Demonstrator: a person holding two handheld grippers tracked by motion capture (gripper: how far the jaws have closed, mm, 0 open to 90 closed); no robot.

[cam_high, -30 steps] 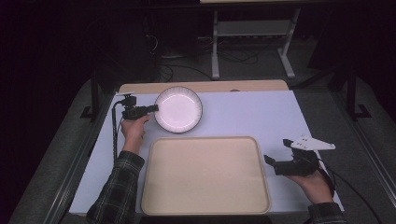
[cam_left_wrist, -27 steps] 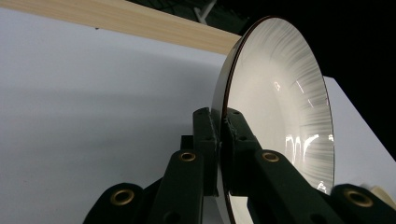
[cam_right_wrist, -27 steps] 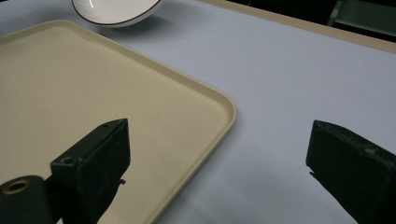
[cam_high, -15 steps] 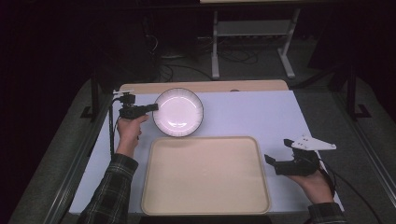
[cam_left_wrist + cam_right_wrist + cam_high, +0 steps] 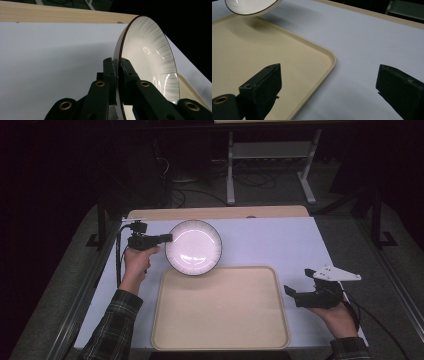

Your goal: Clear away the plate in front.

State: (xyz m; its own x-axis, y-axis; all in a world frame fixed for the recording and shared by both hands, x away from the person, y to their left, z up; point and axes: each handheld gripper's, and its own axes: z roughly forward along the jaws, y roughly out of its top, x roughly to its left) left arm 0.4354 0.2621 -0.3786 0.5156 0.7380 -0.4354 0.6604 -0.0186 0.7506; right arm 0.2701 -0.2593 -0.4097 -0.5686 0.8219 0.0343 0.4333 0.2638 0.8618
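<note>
White, dark-rimmed glossy plate [image 5: 194,247] pinched in left gripper [image 5: 117,72], tilted.

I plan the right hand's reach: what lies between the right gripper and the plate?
Mostly the bare beige tray, seen in the high view, between right gripper and plate.

Glossy white ceramic-looking plate [image 5: 193,247], smooth matt beige plastic tray [image 5: 220,340], pale wooden table edge [image 5: 215,213].

Plate [image 5: 193,246] white, dark rim, faint radial streaks; tray [image 5: 220,330] cream; tabletop [image 5: 280,245] pale lavender-white; sleeve [image 5: 111,330] dark plaid.
</note>
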